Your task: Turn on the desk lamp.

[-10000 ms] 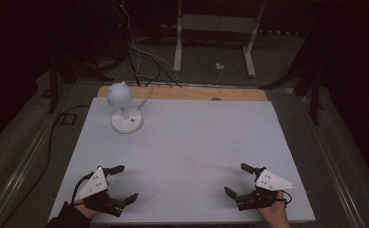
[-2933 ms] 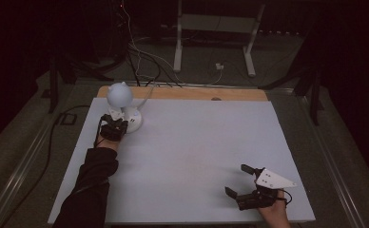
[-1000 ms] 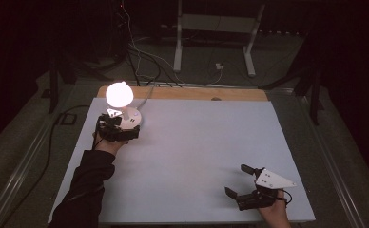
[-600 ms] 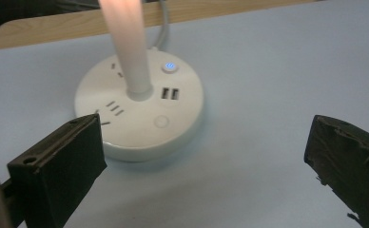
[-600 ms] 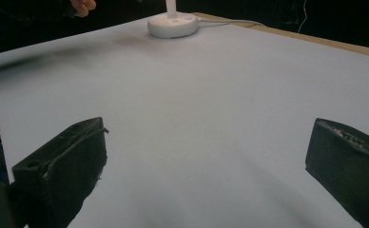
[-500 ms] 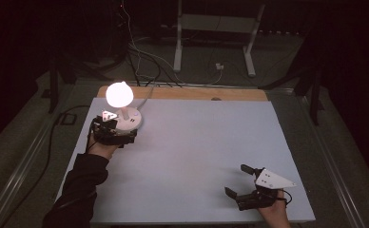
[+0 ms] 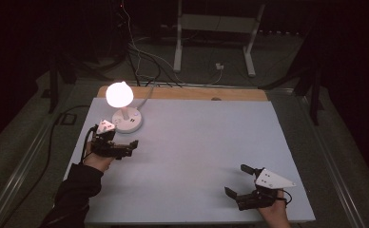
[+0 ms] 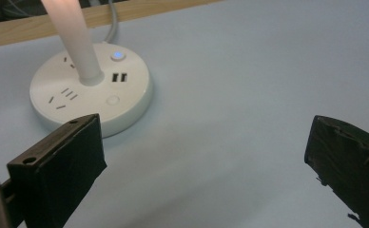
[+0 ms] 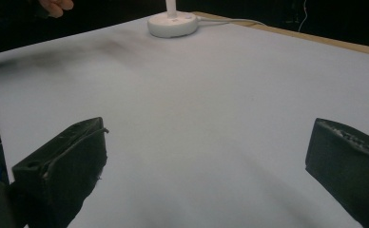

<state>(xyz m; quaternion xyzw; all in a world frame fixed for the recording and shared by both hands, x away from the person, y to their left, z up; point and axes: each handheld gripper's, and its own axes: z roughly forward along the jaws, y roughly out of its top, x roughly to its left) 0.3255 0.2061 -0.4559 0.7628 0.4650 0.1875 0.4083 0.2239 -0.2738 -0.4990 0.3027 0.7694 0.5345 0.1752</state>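
Withdrawing left hand-held gripper [image 7: 125,148] from lit lamp [image 7: 123,110], jaws apart.

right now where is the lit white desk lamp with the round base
In the high view the lit white desk lamp with the round base stands at the table's far left corner, just beyond the open left tool, not touching it.

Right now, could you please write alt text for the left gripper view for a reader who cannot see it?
A white round lamp base with sockets, two USB ports and a glowing blue button sits on a pale table, its lit stem rising out of frame. The left gripper has its black jaws wide open in the foreground, just short of the base, holding nothing.
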